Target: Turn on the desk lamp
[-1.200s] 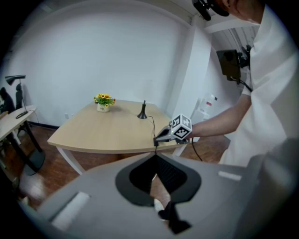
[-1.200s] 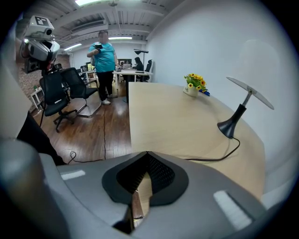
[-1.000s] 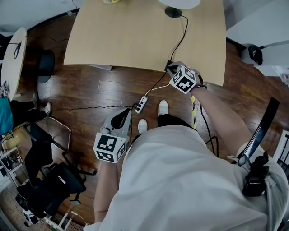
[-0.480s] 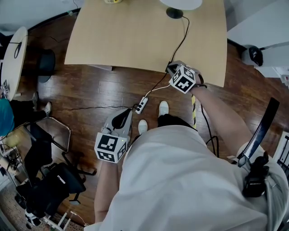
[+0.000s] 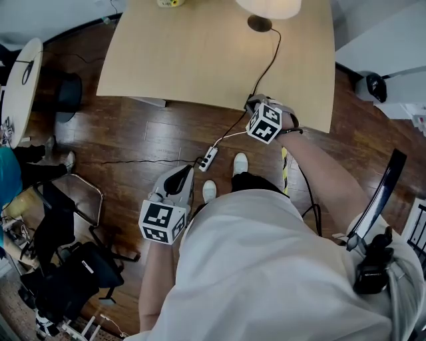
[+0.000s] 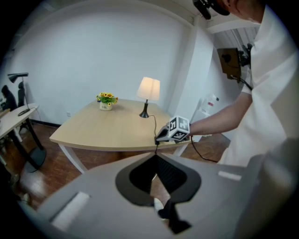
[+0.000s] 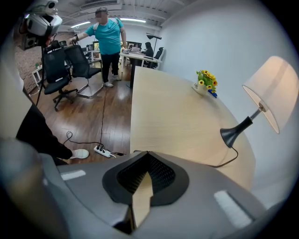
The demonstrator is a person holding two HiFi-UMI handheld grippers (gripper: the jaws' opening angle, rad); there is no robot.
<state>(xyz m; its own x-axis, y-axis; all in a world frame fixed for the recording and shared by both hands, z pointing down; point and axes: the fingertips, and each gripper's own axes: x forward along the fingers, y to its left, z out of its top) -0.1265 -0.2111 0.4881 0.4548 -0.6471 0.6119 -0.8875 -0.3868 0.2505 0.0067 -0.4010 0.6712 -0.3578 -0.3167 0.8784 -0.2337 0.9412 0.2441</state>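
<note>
The desk lamp stands at the far end of the wooden table (image 5: 180,60), with its shade (image 5: 269,6) cream and bright and its black base (image 5: 259,24) below. In the left gripper view the lamp (image 6: 148,88) glows. Its black cord (image 5: 266,60) runs to the table's near edge. My right gripper (image 5: 253,104) is shut with its tips at that edge, right where the cord drops off; nothing shows between them in the right gripper view (image 7: 147,153). My left gripper (image 5: 181,172) hangs shut and empty over the floor (image 6: 156,156).
A white power strip (image 5: 209,157) lies on the wood floor under the table's edge. A small flower pot (image 7: 205,83) sits on the table's far side. Office chairs (image 5: 73,266) stand at the left, and a person in a teal shirt (image 7: 110,42) stands farther off.
The lamp shade looks brighter and warmer than before. My right gripper has stayed at the cord on the table edge, and the left has drifted slightly lower.
</note>
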